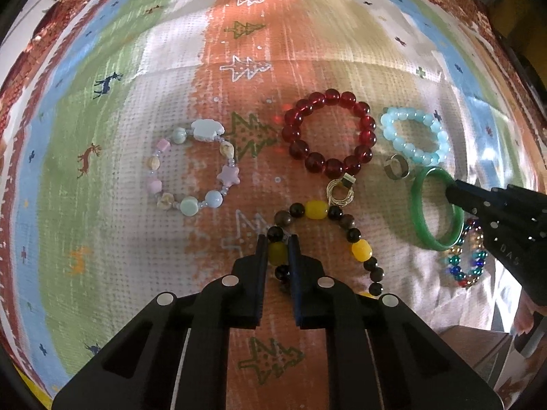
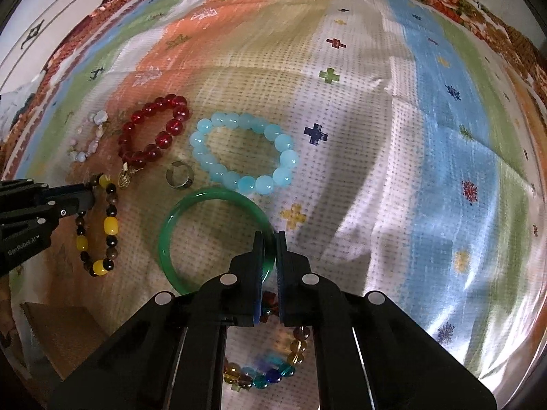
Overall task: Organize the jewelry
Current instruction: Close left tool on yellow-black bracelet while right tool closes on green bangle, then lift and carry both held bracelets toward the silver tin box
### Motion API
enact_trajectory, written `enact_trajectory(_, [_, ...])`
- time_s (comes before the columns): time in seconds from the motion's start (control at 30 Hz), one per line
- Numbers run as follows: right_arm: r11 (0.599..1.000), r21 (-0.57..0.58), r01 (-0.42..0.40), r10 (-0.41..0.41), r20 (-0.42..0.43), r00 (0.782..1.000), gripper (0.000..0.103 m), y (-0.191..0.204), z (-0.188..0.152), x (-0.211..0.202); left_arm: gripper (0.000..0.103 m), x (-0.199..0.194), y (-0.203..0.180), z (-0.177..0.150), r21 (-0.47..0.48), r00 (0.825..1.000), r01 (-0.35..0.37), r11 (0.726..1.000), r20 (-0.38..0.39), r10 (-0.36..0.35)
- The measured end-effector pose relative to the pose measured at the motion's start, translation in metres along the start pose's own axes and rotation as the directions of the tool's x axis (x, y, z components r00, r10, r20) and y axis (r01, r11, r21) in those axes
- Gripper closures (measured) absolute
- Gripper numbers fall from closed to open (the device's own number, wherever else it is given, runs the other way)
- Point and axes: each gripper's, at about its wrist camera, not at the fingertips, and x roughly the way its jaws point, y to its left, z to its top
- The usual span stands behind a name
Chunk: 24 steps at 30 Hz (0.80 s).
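Jaws of the left gripper (image 1: 277,241) pinched a yellow bead (image 1: 277,252); the right gripper (image 2: 270,239) squeezed the green bangle (image 2: 191,205).

The far part of the patterned cloth (image 2: 393,109) lies bare, open for a gripper to pass. Nearer, jewelry crowds together: red bracelet (image 1: 330,131), pale blue bracelet (image 1: 413,138) and small metal ring (image 1: 396,169) sit close, leaving narrow gaps. The pastel bracelet (image 1: 193,167) lies apart, with free cloth around it.
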Motion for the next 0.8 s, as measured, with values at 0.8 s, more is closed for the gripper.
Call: enact_trajectory(0.8, [0.999, -0.036, 0.038, -0.031, 0.179, 0.983, 0.095, 0.035, -0.013, -0.066, 0.092, -0.082, -0.025, -0.018, 0.055, 0.976, 0.057, 0.997, 0.207, -0.067])
